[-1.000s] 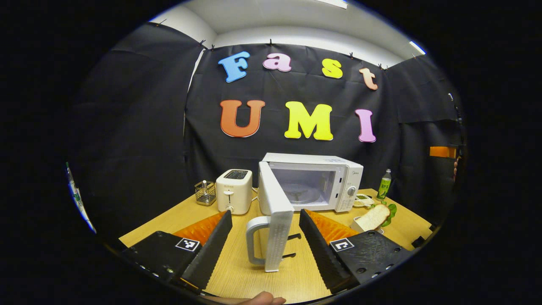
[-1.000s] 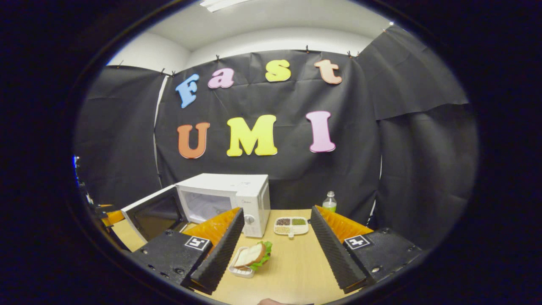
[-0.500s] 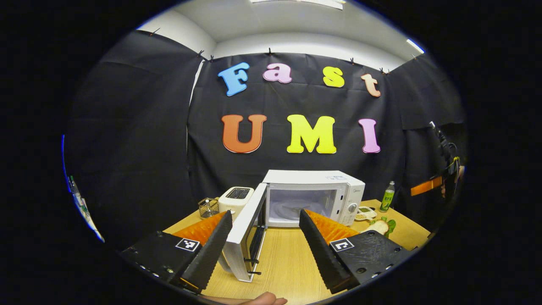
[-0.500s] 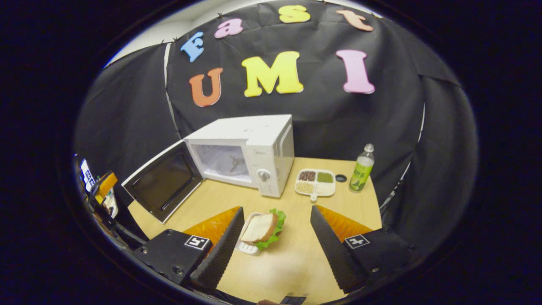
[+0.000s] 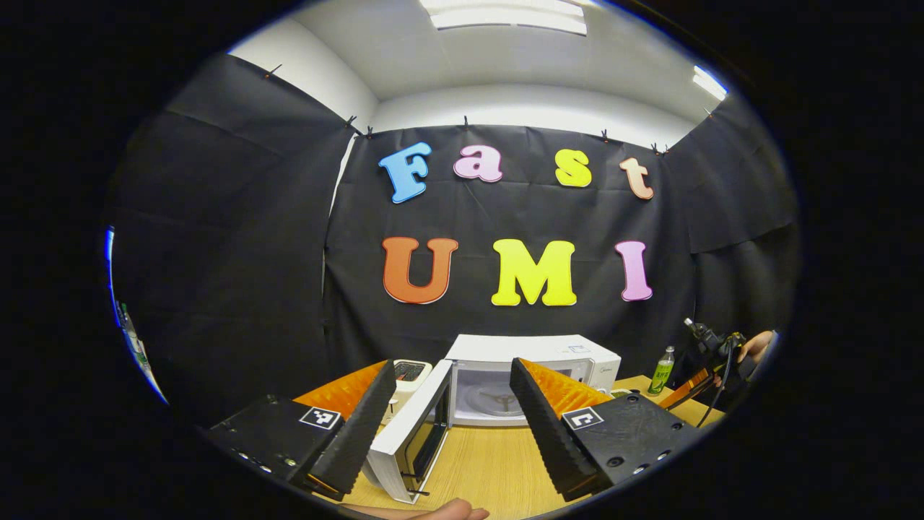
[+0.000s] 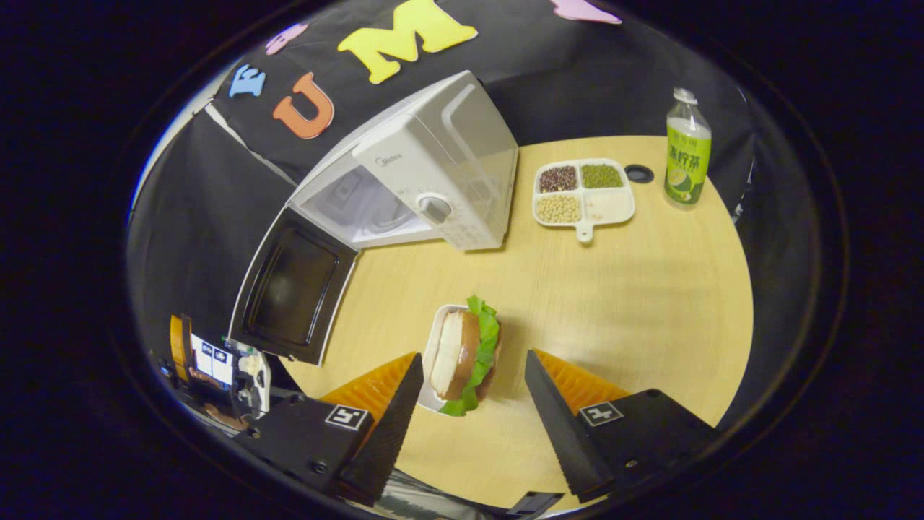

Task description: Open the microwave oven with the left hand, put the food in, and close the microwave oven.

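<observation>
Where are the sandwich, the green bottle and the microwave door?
sandwich (image 6: 462, 350), right gripper view, bread slice.
green bottle (image 6: 687, 155), right gripper view, label.
microwave door (image 6: 292, 289), right gripper view, dark window.

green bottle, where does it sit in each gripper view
Left gripper view: the green bottle stands small at the lower right, on the table's far edge, right of the microwave.
Right gripper view: the bottle stands upright at the upper right, beside the divided tray.
Shared landmark: the microwave, its door swung open.
</observation>
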### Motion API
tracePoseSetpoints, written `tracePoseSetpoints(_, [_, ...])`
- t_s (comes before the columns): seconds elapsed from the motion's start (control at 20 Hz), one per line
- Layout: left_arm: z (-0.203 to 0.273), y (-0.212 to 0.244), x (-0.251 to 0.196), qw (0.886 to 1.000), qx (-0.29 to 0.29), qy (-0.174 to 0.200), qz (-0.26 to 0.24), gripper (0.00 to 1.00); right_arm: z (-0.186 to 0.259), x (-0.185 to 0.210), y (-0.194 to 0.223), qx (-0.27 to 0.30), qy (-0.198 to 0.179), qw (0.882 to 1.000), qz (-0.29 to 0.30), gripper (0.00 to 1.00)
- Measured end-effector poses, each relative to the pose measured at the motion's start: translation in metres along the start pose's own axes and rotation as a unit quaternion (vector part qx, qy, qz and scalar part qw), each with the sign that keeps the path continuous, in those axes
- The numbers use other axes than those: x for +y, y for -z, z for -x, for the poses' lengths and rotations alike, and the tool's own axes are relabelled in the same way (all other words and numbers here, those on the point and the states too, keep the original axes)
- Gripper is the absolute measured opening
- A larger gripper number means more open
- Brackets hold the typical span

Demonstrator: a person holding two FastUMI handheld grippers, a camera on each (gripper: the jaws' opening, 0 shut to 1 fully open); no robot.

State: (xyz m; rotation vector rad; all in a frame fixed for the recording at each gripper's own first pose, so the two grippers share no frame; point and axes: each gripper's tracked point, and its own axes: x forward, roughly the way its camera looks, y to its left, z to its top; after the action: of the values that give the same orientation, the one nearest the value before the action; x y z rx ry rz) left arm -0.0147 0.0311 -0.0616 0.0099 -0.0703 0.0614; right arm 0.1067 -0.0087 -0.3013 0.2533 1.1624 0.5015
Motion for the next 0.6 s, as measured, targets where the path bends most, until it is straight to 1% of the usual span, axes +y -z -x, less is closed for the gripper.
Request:
tracePoseSetpoints(0.1, [-0.002,-0.002,-0.003,1.0,0.0,-0.004,-0.015,0.95,-0.012,0.001,0.004,0.018,-0.034,0.999,-0.021,0.76])
tracePoseSetpoints(0.15, [-0.002,0.001,-0.007,1.0,0.004,-0.003,-0.02,0.95,-0.017,0.001,0.006,0.027,-0.045,0.998,-0.033,0.73])
tracePoseSetpoints(0.2, [-0.003,0.002,-0.011,1.0,0.007,-0.001,-0.022,1.0,-0.022,0.0,0.006,0.032,-0.054,0.997,-0.05,0.69])
tracePoseSetpoints(0.25, [-0.004,0.002,-0.016,1.0,0.008,0.007,-0.023,0.95,-0.027,-0.001,0.008,0.041,-0.061,0.995,-0.064,0.8])
tracePoseSetpoints(0.35, [-0.008,0.002,-0.026,1.0,0.006,0.017,-0.018,0.95,-0.034,-0.005,0.011,0.051,-0.069,0.993,-0.084,0.74])
tracePoseSetpoints(0.4, [-0.008,0.006,-0.027,1.0,0.01,0.02,-0.014,0.95,-0.035,-0.004,0.015,0.061,-0.08,0.99,-0.095,0.65])
tracePoseSetpoints(0.45, [-0.009,0.009,-0.028,1.0,0.016,0.023,-0.009,0.84,-0.034,0.001,0.018,0.064,-0.091,0.988,-0.111,0.43])
tracePoseSetpoints(0.5, [-0.008,0.011,-0.029,0.999,0.019,0.025,-0.007,0.95,-0.03,0.0,0.021,0.065,-0.095,0.988,-0.103,0.31])
tracePoseSetpoints(0.55, [-0.008,0.011,-0.029,0.999,0.018,0.027,-0.008,0.95,-0.026,-0.001,0.023,0.061,-0.096,0.99,-0.089,0.36])
tracePoseSetpoints(0.6, [-0.007,0.009,-0.028,0.999,0.017,0.027,-0.009,0.95,-0.021,-0.002,0.022,0.052,-0.089,0.992,-0.079,0.27])
